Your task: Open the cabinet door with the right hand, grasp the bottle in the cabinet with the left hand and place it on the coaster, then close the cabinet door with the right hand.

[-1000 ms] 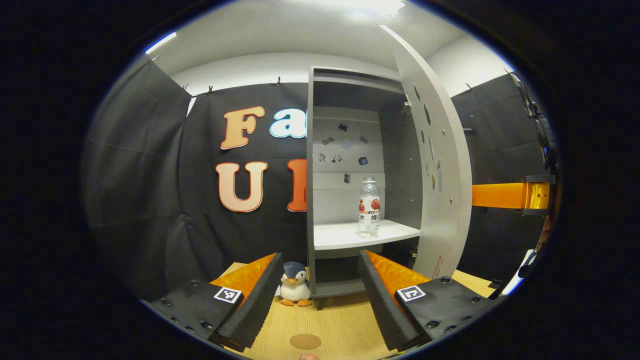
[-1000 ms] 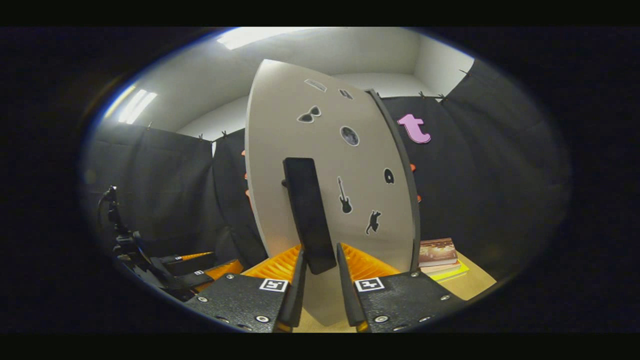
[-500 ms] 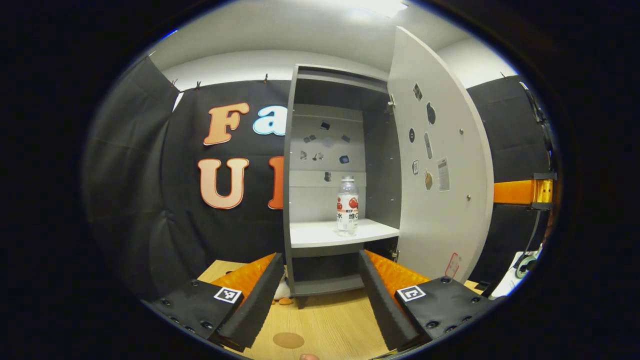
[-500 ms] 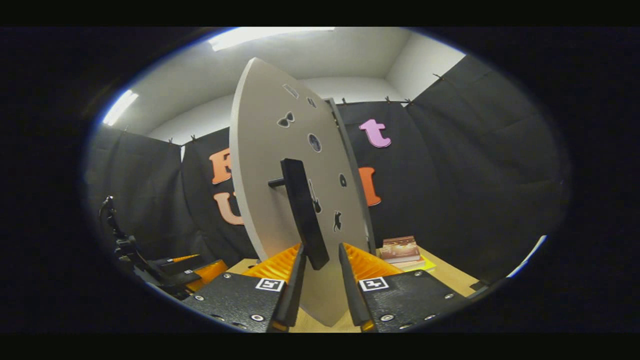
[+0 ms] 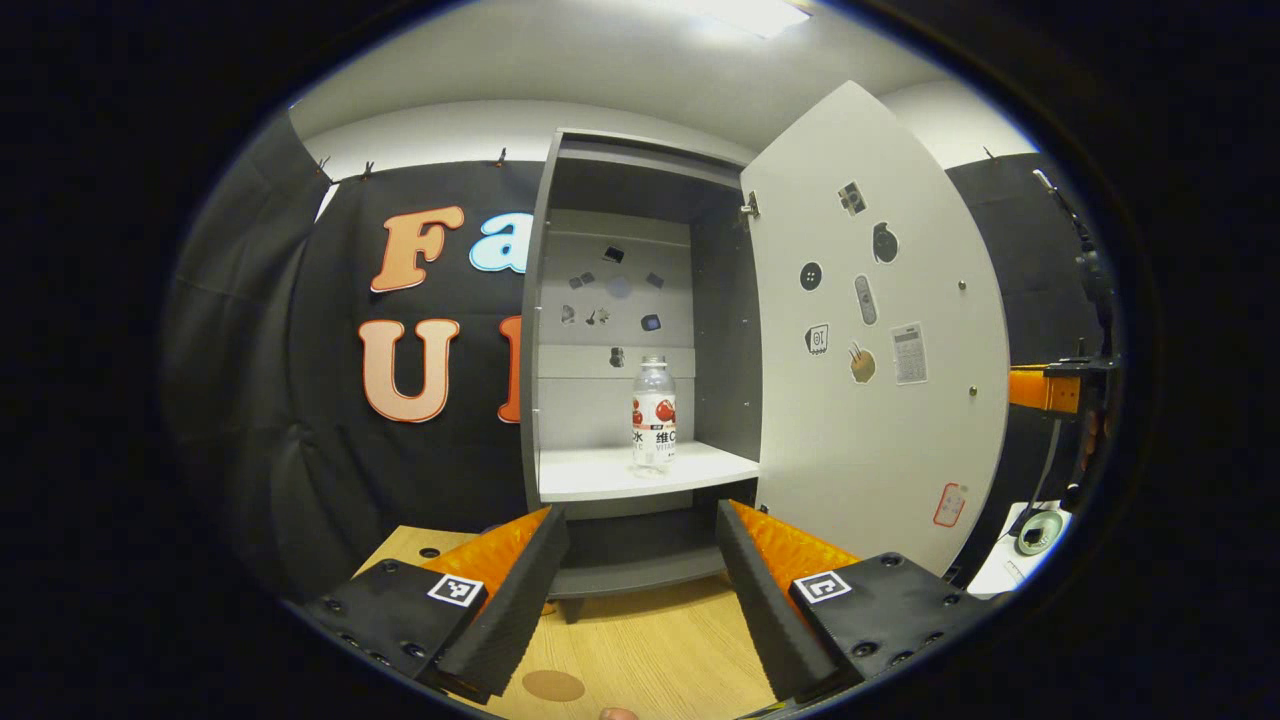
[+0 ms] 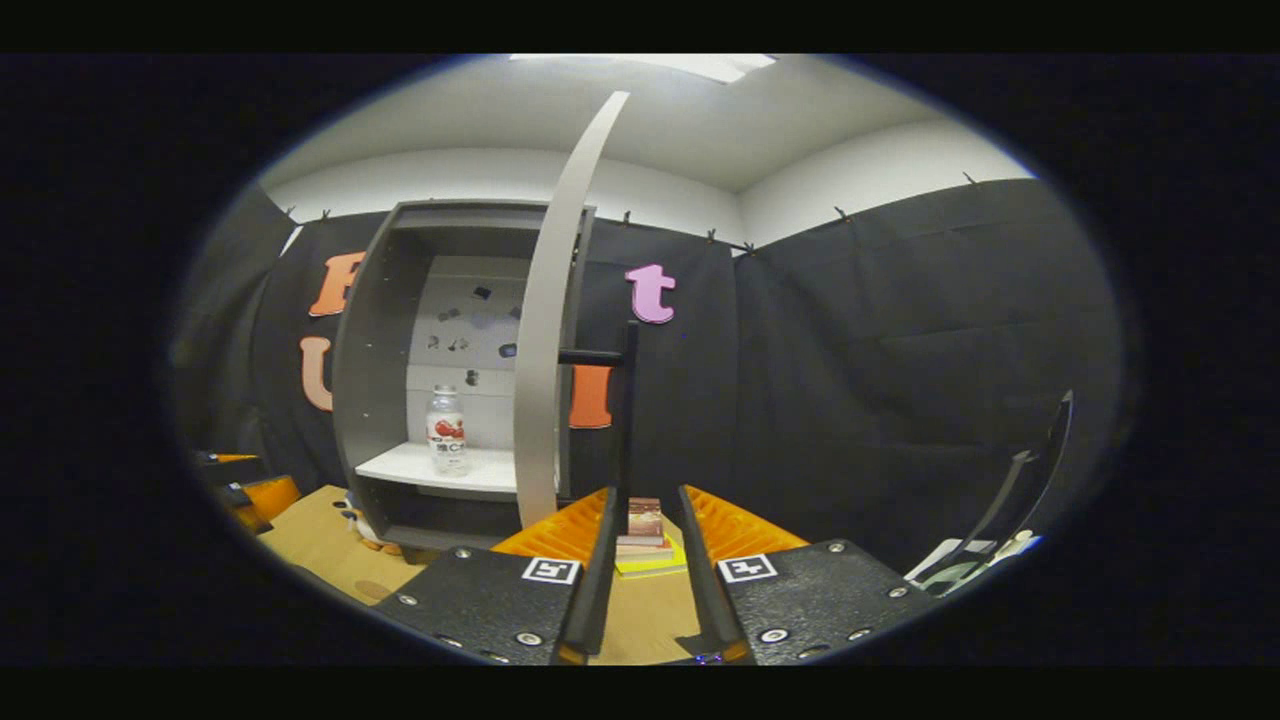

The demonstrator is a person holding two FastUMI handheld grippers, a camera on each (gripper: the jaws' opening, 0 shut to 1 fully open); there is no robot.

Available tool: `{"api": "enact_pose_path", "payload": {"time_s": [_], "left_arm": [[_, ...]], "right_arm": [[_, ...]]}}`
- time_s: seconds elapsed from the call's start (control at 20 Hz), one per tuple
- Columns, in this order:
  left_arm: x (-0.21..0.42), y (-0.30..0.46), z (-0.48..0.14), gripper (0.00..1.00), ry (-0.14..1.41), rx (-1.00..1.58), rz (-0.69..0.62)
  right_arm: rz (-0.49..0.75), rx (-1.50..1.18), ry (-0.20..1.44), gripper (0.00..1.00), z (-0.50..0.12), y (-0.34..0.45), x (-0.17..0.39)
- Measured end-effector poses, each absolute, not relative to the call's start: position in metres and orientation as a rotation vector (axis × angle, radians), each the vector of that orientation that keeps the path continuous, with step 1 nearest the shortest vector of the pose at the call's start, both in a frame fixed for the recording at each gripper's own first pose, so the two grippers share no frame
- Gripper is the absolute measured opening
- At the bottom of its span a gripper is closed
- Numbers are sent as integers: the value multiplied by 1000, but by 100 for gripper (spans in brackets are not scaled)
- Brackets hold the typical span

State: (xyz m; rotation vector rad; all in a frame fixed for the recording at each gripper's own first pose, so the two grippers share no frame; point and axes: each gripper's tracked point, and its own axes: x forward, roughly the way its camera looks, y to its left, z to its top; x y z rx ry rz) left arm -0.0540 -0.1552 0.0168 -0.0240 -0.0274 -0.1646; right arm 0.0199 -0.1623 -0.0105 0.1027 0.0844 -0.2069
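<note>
Cabinet (image 5: pixel 545 330): matt grey board, with a smooth, paler shelf (image 5: pixel 600 472). Cabinet door (image 5: pixel 880 430): smooth matt off-white panel bearing flat paper-like stickers. Bottle (image 5: pixel 653 416): clear glossy plastic with a printed label. Table (image 5: pixel 650 650): light wood-grain top, satin finish. Left gripper (image 5: pixel 632 600): ribbed orange plastic fingers lined with black foam-like pads, on matt black textured plates. Door handle (image 6: pixel 627 420): matt black bar.

Black cloth (image 5: pixel 290 420) hangs clipped along the booth's sides ahead of the jaws, with white wall (image 5: pixel 450 125) above it and a white ceiling carrying a bright light panel (image 5: pixel 745 15). Below the jaws lies a light wooden tabletop (image 5: pixel 650 655). In the right gripper view, stacked books (image 6: pixel 645 525) rest just beyond the jaws.
</note>
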Motion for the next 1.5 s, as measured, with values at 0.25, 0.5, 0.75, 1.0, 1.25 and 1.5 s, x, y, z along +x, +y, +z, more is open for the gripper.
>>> {"api": "enact_pose_path", "payload": {"time_s": [0.25,0.5,0.75,1.0,1.25,1.5], "left_arm": [[-48,-166,14,97,-20,-16,-179],[-31,-177,16,98,-29,-21,-195],[-15,-183,19,97,-37,-7,-206],[-7,-186,17,97,-35,-18,-239],[17,-190,22,97,-65,-27,-282],[51,-187,31,97,-110,-17,-323]], "right_arm": [[-169,146,74,40,-15,-174,31],[-229,148,87,62,-19,-188,23],[-273,136,101,79,-21,-179,8],[-318,126,127,90,-18,-164,-10],[-311,115,125,93,-4,-114,-5],[-310,126,84,93,10,-64,13]]}}
